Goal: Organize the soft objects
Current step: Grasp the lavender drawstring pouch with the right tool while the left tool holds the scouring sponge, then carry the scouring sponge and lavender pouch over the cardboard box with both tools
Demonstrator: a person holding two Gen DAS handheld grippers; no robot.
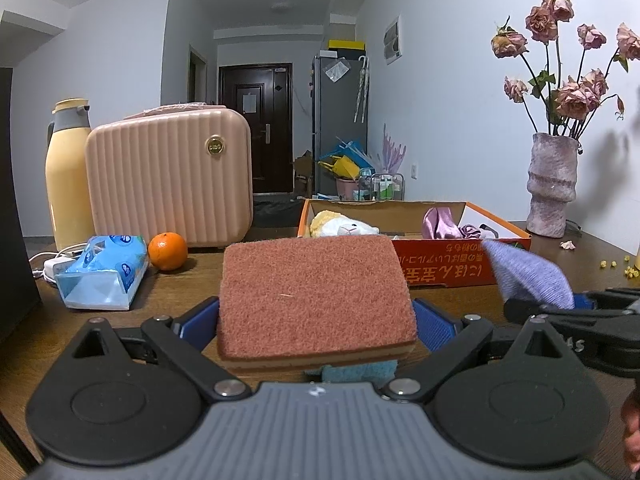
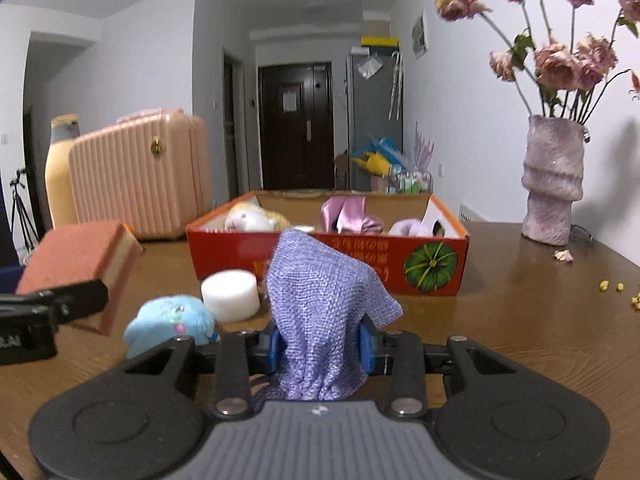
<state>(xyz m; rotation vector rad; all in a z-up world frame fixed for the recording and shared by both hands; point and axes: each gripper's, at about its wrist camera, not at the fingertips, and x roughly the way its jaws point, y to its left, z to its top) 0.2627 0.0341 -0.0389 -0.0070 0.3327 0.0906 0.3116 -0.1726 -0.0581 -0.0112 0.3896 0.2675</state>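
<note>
**Cloth could slip on the way to the box**

Cloth first: the right gripper (image 2: 320, 346) is pinched nearly shut on a purple knit cloth (image 2: 324, 300), with most of the fabric standing up loose above the pads. It's a thin bunch in the grip, so a quick swing might let it slide out or flop short of the orange cardboard box (image 2: 328, 268) just ahead. The hanging corner could also snag the box's near wall.

The left gripper (image 1: 318, 320) is clamped on a reddish sponge (image 1: 316, 300), held off the tabletop (image 2: 520, 320). Both grippers sit close together, so they might bump heading for the same box.

Lower down, the blue plush toy (image 2: 170, 326) and white foam puck (image 2: 230, 294) sit near the right gripper and could get knocked.
</note>
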